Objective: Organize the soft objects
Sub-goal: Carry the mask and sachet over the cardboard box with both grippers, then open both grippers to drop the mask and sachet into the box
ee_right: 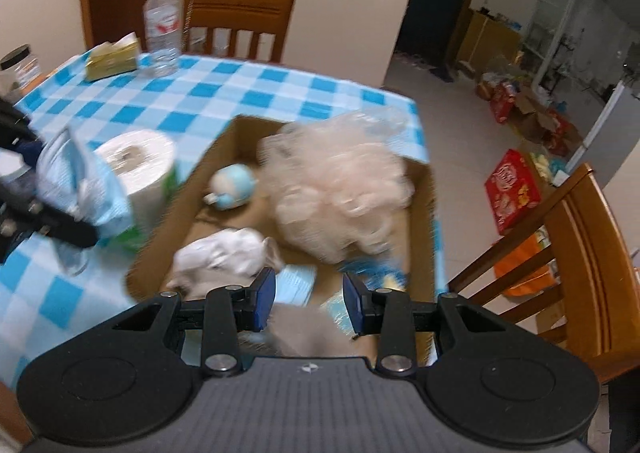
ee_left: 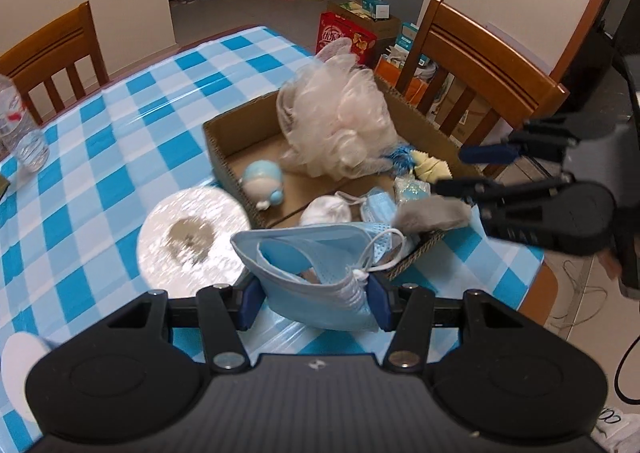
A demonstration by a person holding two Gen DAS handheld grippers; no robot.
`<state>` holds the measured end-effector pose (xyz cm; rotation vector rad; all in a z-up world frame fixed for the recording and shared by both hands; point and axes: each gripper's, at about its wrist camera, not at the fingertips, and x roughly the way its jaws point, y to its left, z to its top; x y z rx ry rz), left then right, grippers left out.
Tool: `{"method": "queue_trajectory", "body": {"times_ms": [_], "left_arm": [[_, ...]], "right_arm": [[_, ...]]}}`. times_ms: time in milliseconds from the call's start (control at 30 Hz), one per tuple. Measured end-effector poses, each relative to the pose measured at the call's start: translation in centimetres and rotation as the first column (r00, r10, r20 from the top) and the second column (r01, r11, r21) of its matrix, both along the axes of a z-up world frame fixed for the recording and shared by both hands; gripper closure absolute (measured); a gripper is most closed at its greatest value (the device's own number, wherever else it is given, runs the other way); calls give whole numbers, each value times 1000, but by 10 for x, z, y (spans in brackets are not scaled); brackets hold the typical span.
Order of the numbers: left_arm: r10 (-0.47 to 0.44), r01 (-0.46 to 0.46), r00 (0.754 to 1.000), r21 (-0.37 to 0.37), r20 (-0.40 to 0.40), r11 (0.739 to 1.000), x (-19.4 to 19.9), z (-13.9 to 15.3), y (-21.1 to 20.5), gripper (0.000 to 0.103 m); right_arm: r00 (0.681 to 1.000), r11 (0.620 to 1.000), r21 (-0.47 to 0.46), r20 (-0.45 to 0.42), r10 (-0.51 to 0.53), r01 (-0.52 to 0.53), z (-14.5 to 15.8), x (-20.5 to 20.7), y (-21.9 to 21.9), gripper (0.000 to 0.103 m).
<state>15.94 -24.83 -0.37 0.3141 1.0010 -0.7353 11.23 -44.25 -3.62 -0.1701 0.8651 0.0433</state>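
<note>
Item 1, left gripper (ee_left: 316,303): I have its fingers clamped on a stack of blue face masks (ee_left: 320,277), held above the table (ee_left: 120,125) just short of the cardboard box (ee_left: 224,149). Risk: the hold is on one folded end only, and a loose ear loop (ee_left: 384,249) dangles toward the box's near edge; it may snag there, or the outer masks may slide out of the stack.

Item 2, right gripper (ee_right: 309,303): fingers drawn narrow on a grey furry piece (ee_right: 308,329), carried over the near part of the box. Risk: the fur is limp and the hold looks shallow, so it may slip and land on the rim or beyond it.

Item 3, box contents: pale bath pouf (ee_right: 340,193), small blue-and-white plush toy (ee_right: 232,185), white cloth bundle (ee_right: 224,257), another blue mask (ee_left: 380,205), a yellow piece (ee_left: 430,169). Risk: the pouf fills the far half, so new things may pile at the near edge and spill.

Item 4, toilet paper roll (ee_left: 188,237): stands on the table touching the box's left wall. Risk: the left gripper passes close and may knock it.

Item 5, both grippers converge on one corner; I judge a collision possible.
</note>
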Motion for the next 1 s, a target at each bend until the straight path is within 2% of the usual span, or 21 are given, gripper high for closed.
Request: {"method": "queue_trajectory", "body": {"times_ms": [100,133,200,267,333,433,800,933,1000], "left_arm": [[0,0,1000,5,7,1000,3,-3,-14,50],[1,-1,1000,10,8,1000,4,-4,-18,50],[-4,4,1000,15,11,1000,6,-6,-24,50],[-5,4,1000,19,10,1000,9,-7,-30,50],[-6,6,1000,21,10,1000,13,-10,-35,50],[-6,6,1000,22,10,1000,20,-13,-41,50],[-22,22,1000,16,1,1000,33,-22,-60,50],[-29,29,1000,20,0,999,37,-25,-67,50],[-31,31,999,17,11,999,40,-25,-72,42]], "right_arm": [[1000,1000,-8,18,-26,26,-5,13,-15,58],[999,999,-14,16,-34,35,-6,17,-18,54],[999,999,-8,31,-38,39,-7,20,-25,40],[998,999,-2,50,-37,37,-6,19,-29,13],[997,999,3,65,-48,48,-4,18,-32,5],[998,999,22,58,-38,36,-2,13,-36,0],[998,1000,-2,-54,-16,16,-23,-17,-30,0],[997,1000,5,-66,-29,30,-27,-20,-31,0],[997,999,11,-65,-32,33,-27,-21,-32,0]]}}
